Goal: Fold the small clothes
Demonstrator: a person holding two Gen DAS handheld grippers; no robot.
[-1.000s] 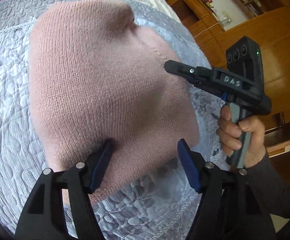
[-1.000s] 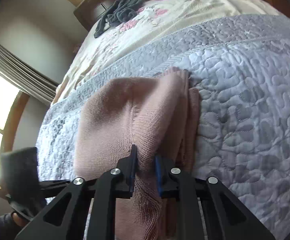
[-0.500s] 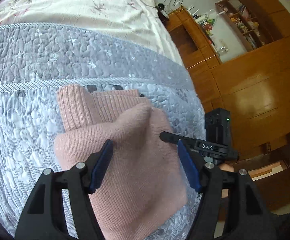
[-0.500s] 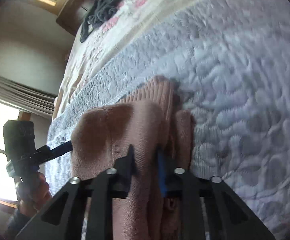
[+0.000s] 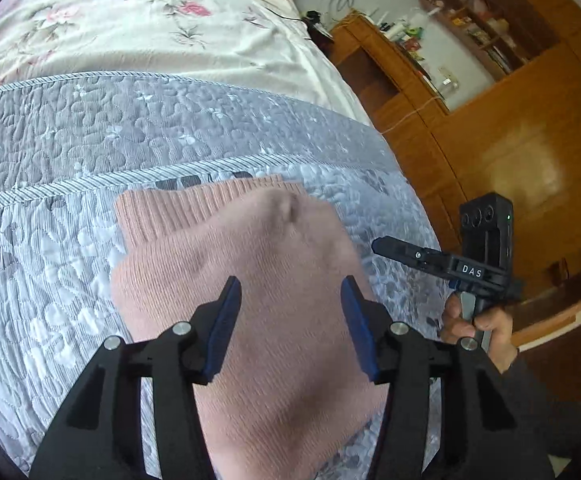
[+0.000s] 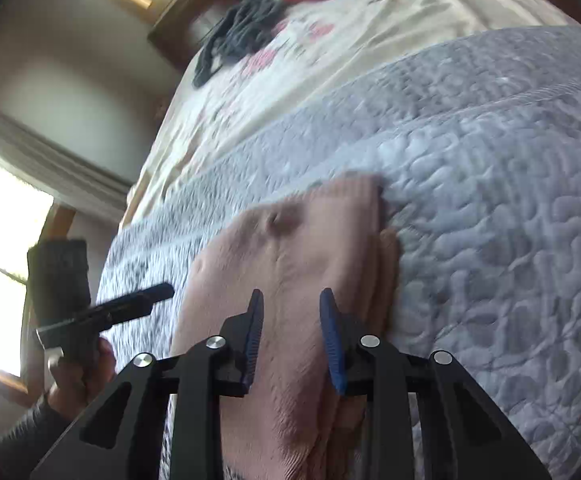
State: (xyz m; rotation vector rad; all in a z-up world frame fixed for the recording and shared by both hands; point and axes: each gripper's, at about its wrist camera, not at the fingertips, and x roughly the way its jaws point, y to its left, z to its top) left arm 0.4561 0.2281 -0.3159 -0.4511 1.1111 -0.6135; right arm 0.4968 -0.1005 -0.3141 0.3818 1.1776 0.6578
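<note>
Pink knit garment (image 5: 250,264), folded, ribbed hem outward, lying on grey quilted bedspread (image 5: 90,136). Beyond: floral cream sheet (image 5: 130,28), dark clothing heap (image 6: 238,36), wooden cabinets (image 5: 510,152). Left gripper (image 5: 290,316) above garment, jaws wide, holding nothing. Right gripper (image 6: 290,340) likewise parted, empty, over garment.

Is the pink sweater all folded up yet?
Nearly, it seems. The pink sweater lies doubled over on the grey quilt, ribbed hem peeking out. The left gripper and right gripper are open, holding nothing. Maybe just smoothing remains.
</note>
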